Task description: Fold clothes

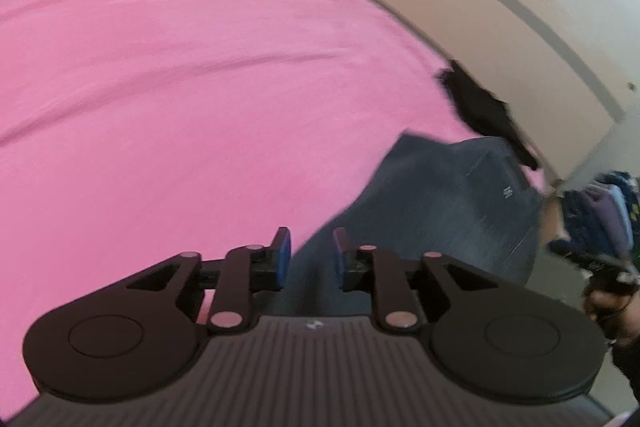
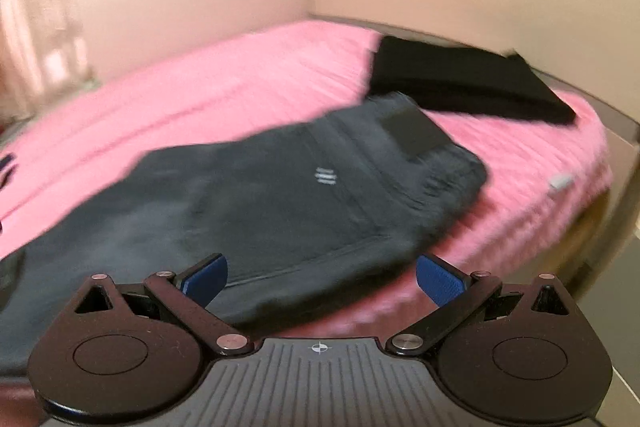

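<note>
The dark grey jeans [image 2: 304, 203] lie folded flat across the middle of the right wrist view, thick denim with stitched seams and a back pocket, set beside a black folded garment [image 2: 468, 83] at upper right, probably to form a neat row. Both rest on a fuzzy pink blanket [image 2: 224, 95]. The left gripper [image 1: 310, 255] shows a narrow gap, pinching nothing; the right gripper [image 2: 320, 279] is spread wide, empty. Blur hides finer detail.

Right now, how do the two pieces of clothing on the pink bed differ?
The jeans are dark grey denim with a pocket and stitching; the black garment is plain, with no detail visible. The jeans lie nearer the grippers, the black garment farther back by the wall. Both lie flat on the pink bed, apparently folded.
</note>
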The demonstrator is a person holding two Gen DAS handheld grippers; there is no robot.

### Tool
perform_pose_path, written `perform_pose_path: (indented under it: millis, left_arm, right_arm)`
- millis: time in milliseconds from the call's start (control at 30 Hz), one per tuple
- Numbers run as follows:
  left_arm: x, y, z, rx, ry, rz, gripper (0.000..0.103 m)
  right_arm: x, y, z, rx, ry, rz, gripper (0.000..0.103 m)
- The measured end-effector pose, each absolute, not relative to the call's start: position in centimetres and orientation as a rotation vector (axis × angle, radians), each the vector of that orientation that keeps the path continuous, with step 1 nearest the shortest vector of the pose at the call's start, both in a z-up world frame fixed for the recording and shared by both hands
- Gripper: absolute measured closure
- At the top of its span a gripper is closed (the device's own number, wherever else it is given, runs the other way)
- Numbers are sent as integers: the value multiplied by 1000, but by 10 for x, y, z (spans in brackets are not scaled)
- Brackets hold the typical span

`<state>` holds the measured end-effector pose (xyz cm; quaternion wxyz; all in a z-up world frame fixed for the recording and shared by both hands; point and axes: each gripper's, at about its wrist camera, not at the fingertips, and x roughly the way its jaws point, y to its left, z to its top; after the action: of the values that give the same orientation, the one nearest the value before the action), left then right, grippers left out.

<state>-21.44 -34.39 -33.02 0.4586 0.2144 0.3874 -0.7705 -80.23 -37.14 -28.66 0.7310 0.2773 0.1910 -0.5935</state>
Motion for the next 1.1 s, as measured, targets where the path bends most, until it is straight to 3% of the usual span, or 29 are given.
perform_pose_path:
  millis: [367, 467, 800, 1100]
  left_arm:
    - [-54, -129, -362, 391, 1025, -1439, 80]
    - [-31, -95, -381, 325, 1074, -1386, 87]
    - [-3, -45, -375, 129, 991, -1316, 75]
    - [32, -83, -387, 118, 993, -1333, 73]
  right_arm:
    - [-666, -339, -289, 591, 450, -888, 0]
    - [-625, -340, -294, 575, 512, -809, 0]
    - [-472, -281, -278, 172, 633, -399, 0]
    - [-381, -225, -302, -57, 708, -133, 0]
